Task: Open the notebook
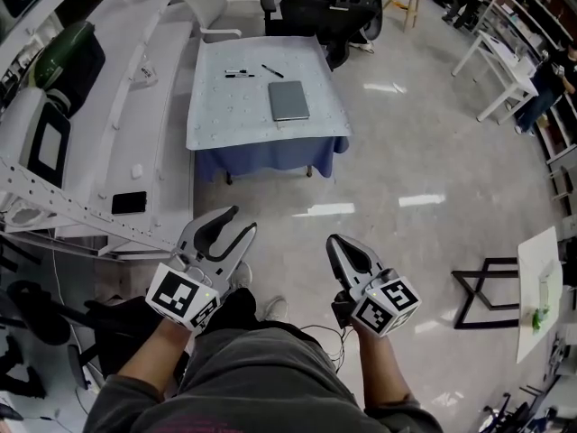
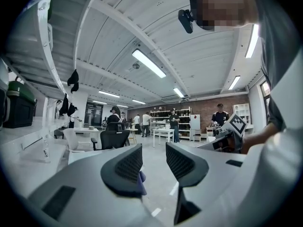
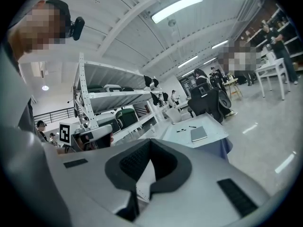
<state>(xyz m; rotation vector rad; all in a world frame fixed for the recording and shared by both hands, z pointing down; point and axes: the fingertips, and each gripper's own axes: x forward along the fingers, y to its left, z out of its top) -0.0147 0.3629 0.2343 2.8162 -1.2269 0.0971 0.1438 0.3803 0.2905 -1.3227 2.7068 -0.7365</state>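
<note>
- The grey notebook [image 1: 288, 100] lies shut and flat on a counter [image 1: 225, 115] at the far side of the room. A blue cloth hangs from the counter's near edge.
- In the right gripper view the notebook [image 3: 199, 134] shows small, out past the jaws, with nothing touching it.
- Two pens [image 1: 240, 73] lie on the counter just past the notebook, a bit to its left. They do not touch it.
- The left hand-held gripper [image 1: 240, 221] is held low and near, over the person's legs and well apart from the counter. Its jaws stand apart, released, with nothing between them.
- In its own view, the left hand-held gripper [image 2: 154, 159] looks across the room, and only the floor and far-off chairs show in the gap.
- The right hand-held gripper [image 1: 335, 243] is just beside the left one, also low and near. It is clenched, with its tips pressed together on nothing.
- Seen from its own camera, the right hand-held gripper [image 3: 150, 144] points toward the counter.
- Black office chairs [image 1: 329, 7] stand past the counter.
- A long white shelf rack [image 1: 135, 142] runs along the left. A green and black case [image 1: 65, 59] sits on it, and a black phone [image 1: 129, 203] lies nearer.
- The floor [image 1: 406, 152] is pale and shiny.
</note>
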